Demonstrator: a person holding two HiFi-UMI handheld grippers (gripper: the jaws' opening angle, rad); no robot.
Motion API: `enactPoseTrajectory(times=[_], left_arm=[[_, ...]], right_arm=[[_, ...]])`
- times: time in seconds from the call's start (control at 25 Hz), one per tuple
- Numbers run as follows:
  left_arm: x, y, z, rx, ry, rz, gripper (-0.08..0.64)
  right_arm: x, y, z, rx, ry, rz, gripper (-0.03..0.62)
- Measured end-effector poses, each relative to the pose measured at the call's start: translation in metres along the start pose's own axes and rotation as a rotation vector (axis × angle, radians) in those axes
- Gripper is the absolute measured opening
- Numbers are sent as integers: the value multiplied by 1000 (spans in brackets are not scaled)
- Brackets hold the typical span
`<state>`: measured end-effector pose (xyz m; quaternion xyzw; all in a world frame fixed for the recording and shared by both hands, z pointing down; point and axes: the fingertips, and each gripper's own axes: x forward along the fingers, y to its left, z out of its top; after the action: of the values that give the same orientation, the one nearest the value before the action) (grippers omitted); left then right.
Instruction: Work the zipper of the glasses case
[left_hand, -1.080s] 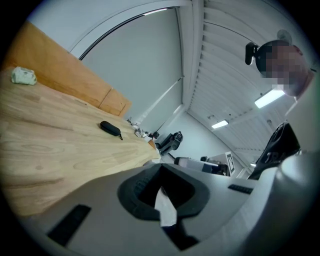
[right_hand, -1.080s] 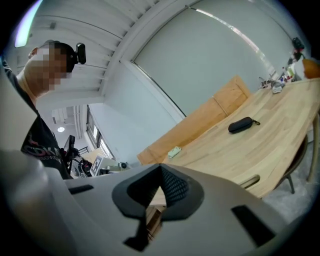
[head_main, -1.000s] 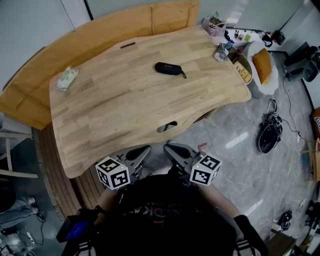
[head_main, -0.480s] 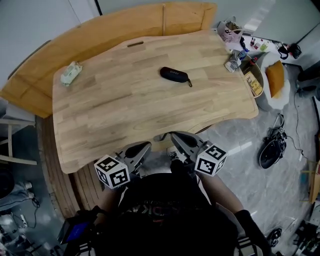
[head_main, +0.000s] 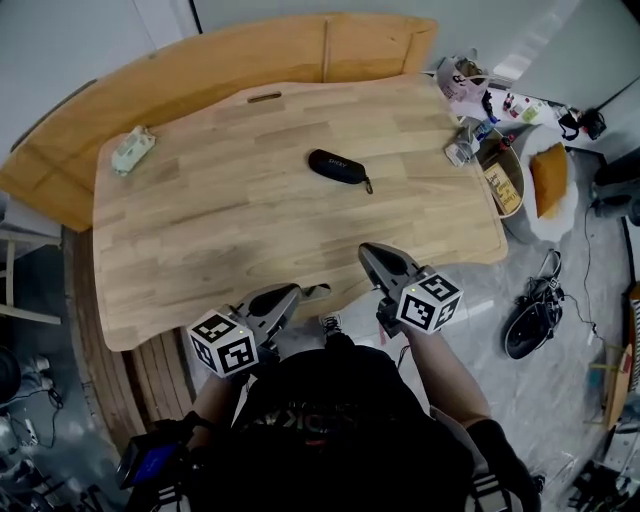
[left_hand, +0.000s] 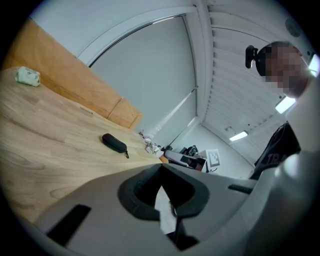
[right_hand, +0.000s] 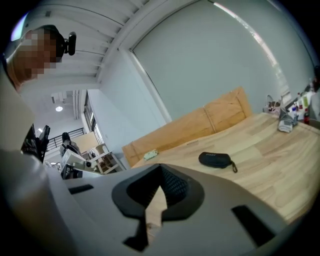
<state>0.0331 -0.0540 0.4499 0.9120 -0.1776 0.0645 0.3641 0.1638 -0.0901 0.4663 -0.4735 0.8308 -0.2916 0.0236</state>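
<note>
1. Presently, the left gripper (head_main: 290, 297) and right gripper (head_main: 370, 252) are held shut and empty, well short of the glasses case (head_main: 337, 167).
2. Jaws should be opened before the case is reached.
3. The zipper pull (head_main: 368, 186), at the case's right end, is best pinched while the case is pinned.

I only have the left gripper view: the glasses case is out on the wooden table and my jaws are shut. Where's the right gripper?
Observer: The right gripper has its tip over the near edge of the table. It is well short of the glasses case and not touching it.
Operator: Is it carrying anything?
Observer: No. The right gripper view shows its jaws together with nothing between them.
Operator: Which gripper is closer to the case?
Observer: The right one. In the head view, the left gripper sits farther back, at the table's near edge.
</note>
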Motion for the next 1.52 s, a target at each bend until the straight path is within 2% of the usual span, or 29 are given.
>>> enactPoseTrajectory(times=[0.2, 0.36, 0.48, 0.6, 0.84, 1.04, 1.2, 1.4, 1.52], left_arm=[[18, -1, 3, -10, -19, 35, 12], [20, 4, 3, -33, -41, 101, 12], [14, 10, 1, -61, -64, 170, 12], [6, 14, -2, -90, -94, 234, 12], [-1, 17, -2, -127, -136, 317, 12], [-5, 17, -6, -161, -167, 378, 12], [-10, 20, -11, -196, -189, 415, 12], [-17, 23, -17, -232, -207, 447, 12], [-18, 24, -18, -242, -208, 449, 12]], right_arm=[[6, -44, 14, -58, 35, -7, 18], [27, -79, 21, -96, 82, 7, 37], [49, -109, 21, -149, 145, 7, 117], [75, -142, 14, -215, 241, -7, 160], [127, -197, 2, -334, 440, -29, 278], [164, -219, -8, -505, 597, -15, 350], [189, -232, -22, -625, 708, 5, 376], [204, -237, -32, -704, 786, 22, 381], [209, -242, -39, -693, 810, 20, 380]])
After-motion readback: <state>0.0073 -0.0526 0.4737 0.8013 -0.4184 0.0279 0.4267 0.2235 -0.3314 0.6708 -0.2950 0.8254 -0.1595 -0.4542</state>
